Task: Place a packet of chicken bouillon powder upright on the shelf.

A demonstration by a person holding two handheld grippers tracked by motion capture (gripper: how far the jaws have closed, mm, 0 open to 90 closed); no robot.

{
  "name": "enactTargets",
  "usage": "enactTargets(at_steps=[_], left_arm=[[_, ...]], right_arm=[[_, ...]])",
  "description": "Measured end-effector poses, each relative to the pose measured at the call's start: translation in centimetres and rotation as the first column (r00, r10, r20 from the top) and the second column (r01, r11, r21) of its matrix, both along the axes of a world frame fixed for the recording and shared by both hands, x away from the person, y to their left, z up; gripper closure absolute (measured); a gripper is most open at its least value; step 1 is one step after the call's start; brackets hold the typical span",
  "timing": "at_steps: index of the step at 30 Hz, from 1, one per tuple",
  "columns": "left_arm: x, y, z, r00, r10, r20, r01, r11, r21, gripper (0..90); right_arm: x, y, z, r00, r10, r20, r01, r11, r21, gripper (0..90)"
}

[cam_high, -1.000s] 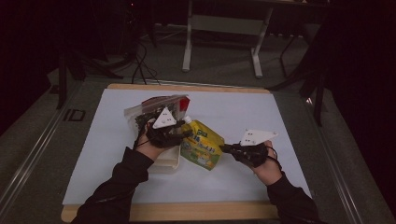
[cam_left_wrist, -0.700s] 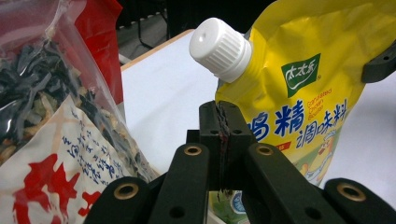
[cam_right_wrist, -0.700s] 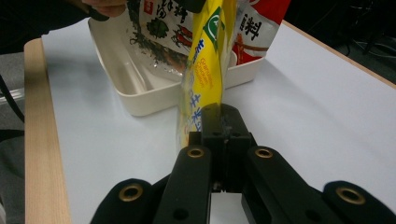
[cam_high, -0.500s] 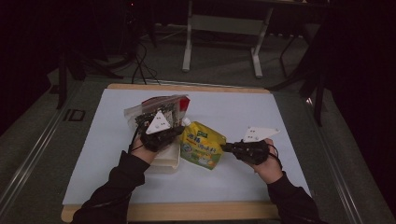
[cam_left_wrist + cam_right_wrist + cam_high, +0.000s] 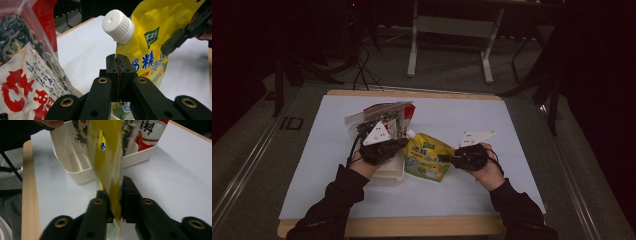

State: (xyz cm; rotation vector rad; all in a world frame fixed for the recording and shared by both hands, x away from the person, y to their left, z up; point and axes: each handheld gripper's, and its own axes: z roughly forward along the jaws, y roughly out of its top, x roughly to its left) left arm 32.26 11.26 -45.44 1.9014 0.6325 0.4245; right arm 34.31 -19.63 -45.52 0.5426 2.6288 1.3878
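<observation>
- A yellow spouted pouch (image 5: 427, 156) with a white screw cap (image 5: 118, 26) stands just below the centre of the high view, held up between the two grippers over the white table top (image 5: 517, 165).
- The left gripper (image 5: 119, 65) has its jaws pressed together on the pouch's edge just under the cap; this pinch has only just finished closing. Gripping near the stiff spout likely gives it control of the pouch's top end.
- The right gripper (image 5: 117, 195) is clamped on the opposite edge, at the lower middle of its own view; the yellow film runs straight up between its jaws, seen edge-on. Its jaws have just eased slightly together on the film.
- Held from both sides, the soft pouch stays stretched and upright instead of sagging, which should make it easier to steer.
- A cream plastic bin (image 5: 75, 167) sits at the upper middle of the right gripper view, just behind the pouch; in the high view it lies beneath the left hand (image 5: 362, 162).
- A clear bag of dried dark seaweed (image 5: 22, 57) with red print already leans in the bin, at the left of the left gripper view.
- I judge that the pouch is being carried to the bin to stand beside that bag.
</observation>
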Motion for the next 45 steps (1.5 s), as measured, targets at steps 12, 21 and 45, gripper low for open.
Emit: enactTargets(at_steps=[12,21,45], left_arm=[[-0.7,0.1,1.3,0.9985,-0.055,-0.005,0.055,0.9971,-0.053,57.2],[-3.2,0.4,2.1,0.9959,-0.091,0.005,0.091,0.9899,-0.108,16.6],[-9.6,2.2,-0.6,0.9971,0.062,0.044,-0.06,0.9966,-0.056,1.9]], right_arm=[[-0.9,-0.4,1.9,0.9979,0.014,0.064,-0.014,1.0,-0.006,89.8],[-0.9,-1.8,4.8,0.9933,-0.006,0.116,-0.001,0.998,0.055,89.8],[-0.3,2.2,8.6,0.974,0.127,0.188,-0.147,0.985,0.094,89.8]])
